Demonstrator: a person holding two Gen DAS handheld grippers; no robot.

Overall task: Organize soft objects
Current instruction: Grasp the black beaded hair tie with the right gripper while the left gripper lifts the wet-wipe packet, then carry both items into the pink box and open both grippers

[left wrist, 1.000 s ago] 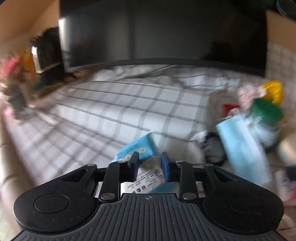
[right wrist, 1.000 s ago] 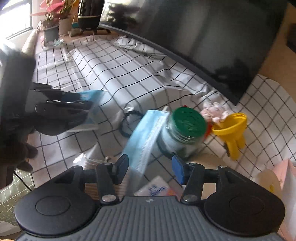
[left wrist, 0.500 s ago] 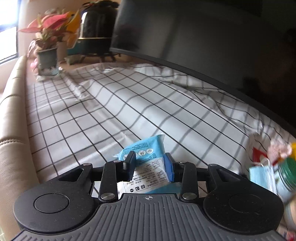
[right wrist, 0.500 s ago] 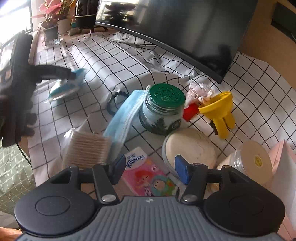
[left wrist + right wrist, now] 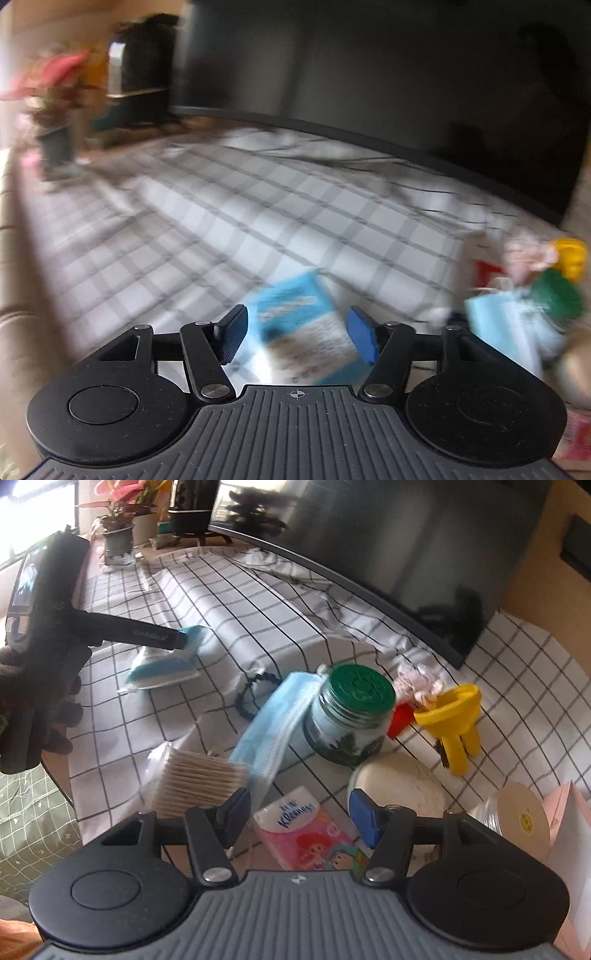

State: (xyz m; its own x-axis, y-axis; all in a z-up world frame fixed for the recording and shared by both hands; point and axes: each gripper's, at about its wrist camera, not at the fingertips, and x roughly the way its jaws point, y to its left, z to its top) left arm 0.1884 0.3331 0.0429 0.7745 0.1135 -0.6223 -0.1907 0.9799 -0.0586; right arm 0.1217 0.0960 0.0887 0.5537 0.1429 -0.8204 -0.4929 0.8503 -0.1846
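Left gripper (image 5: 297,338): jaws spread apart, holding nothing; the blue wipes pack (image 5: 303,328) lies flat on the checked cloth (image 5: 258,229) between and just beyond them, image blurred. Right gripper (image 5: 299,821): jaws likewise apart and unloaded, poised over a pink tissue pack (image 5: 306,834). Beyond it, a blue face mask (image 5: 277,723) leans against a green-lidded jar (image 5: 347,716), with a cotton swab pack (image 5: 199,779) touching the mask's lower end. A yellow funnel (image 5: 452,720) stands right of the jar.

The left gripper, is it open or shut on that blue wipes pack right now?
Open. In the left wrist view the left gripper has its jaws spread wider than the blue wipes pack, which lies on the checked cloth.
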